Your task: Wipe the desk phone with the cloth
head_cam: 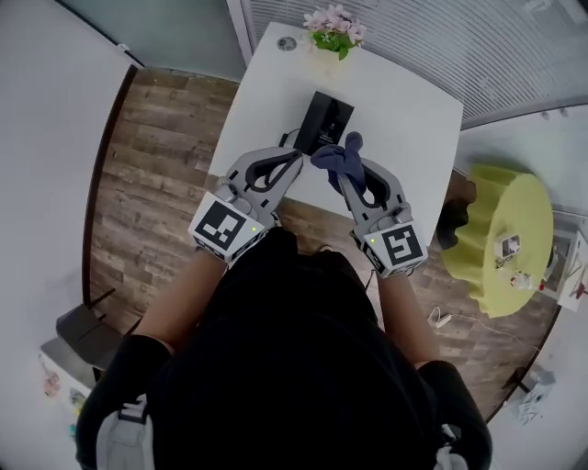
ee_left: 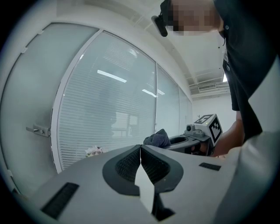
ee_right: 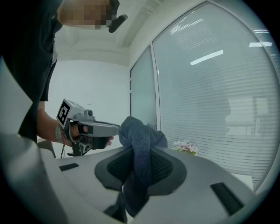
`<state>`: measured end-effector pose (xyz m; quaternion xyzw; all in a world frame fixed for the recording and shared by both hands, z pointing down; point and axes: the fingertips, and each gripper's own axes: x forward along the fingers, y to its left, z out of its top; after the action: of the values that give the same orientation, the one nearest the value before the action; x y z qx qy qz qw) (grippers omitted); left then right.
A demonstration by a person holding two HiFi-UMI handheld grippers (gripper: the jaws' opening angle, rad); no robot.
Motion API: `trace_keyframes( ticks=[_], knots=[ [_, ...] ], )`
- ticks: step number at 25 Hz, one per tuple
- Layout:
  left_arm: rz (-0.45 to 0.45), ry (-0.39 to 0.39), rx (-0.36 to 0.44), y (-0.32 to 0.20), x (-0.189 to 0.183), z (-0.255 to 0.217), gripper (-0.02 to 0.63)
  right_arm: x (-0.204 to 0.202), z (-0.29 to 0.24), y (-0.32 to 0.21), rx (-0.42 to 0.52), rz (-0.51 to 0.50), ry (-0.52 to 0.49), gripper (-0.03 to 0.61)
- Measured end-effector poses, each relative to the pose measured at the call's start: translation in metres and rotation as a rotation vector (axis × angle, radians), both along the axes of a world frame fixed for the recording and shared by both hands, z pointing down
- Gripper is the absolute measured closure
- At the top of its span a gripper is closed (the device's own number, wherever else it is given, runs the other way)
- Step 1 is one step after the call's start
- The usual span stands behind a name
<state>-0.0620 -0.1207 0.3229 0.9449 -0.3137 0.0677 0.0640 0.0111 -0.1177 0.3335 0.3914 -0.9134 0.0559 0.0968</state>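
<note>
Two grippers are raised over the white table (head_cam: 413, 119), with no wiping contact that I can see. Right gripper (ee_right: 141, 153) is clamped on the cloth (ee_right: 139, 131): dark blue fabric is bunched between the pads, with a wad sticking out past the tips and a tail hanging back toward the handle. Left gripper (ee_left: 140, 151) has its jaws pressed together with nothing between them. It sits just left of the right one, tips roughly level.

Desk phone (head_cam: 323, 120) lies just ahead of both sets of tips in the head view, and the cloth wad overlaps its near right corner there. Both gripper views show only window blinds and the flowers (head_cam: 333, 27) ahead, no phone, so I judge the jaws point outward above it and the cloth is likely clear of it. Can't confirm the gap.

Progress call: cloth pickup is done, the wipe itself is not under way. What's left is to tip the right gripper down, land the cloth on the phone and pass over its surface. The left is free to steady the phone.
</note>
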Motion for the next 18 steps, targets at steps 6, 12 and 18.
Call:
trace_keyframes(
  ticks=[6, 12, 18],
  knots=[
    [0.046, 0.000, -0.039, -0.022, -0.003, 0.022, 0.603, 0.001, 0.021, -0.020, -0.023, 0.077, 0.070, 0.488],
    [0.066, 0.021, -0.079, -0.042, 0.010, 0.044, 0.603, 0.012, 0.044, -0.043, -0.016, 0.109, 0.134, 0.488],
    [0.033, 0.006, -0.112, -0.076, 0.022, 0.064, 0.603, 0.027, 0.078, -0.078, -0.023, 0.097, 0.214, 0.488]
  ],
)
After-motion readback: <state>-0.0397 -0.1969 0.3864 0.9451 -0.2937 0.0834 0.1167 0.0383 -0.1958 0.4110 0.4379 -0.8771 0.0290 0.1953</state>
